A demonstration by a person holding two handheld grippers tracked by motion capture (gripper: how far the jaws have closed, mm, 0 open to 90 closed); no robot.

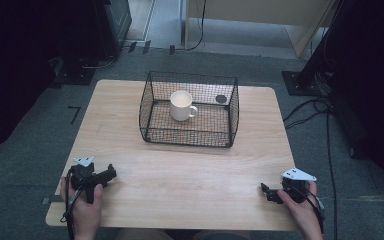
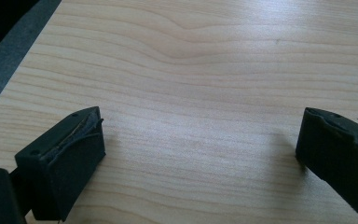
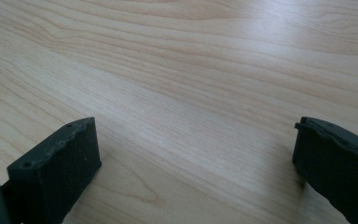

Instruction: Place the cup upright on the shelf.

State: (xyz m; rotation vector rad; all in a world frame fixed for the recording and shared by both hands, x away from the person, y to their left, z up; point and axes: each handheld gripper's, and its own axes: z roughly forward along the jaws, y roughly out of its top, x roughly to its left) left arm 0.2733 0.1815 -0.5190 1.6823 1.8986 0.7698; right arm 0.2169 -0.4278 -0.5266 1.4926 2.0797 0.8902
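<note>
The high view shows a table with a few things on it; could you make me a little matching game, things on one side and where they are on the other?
Things:
1. white mug
2. wire basket
3. left gripper
4. right gripper

Places:
A. near right corner of the table
B. inside the basket
C. near left corner
D. far middle of the table

Pairs: 1-B, 2-D, 3-C, 4-A

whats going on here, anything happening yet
Not much yet. A person rests the left gripper and the right gripper on the near corners of the wooden table, both with jaws open and holding nothing. Farther back, a white mug stands upright inside a black wire basket, untouched.
</note>
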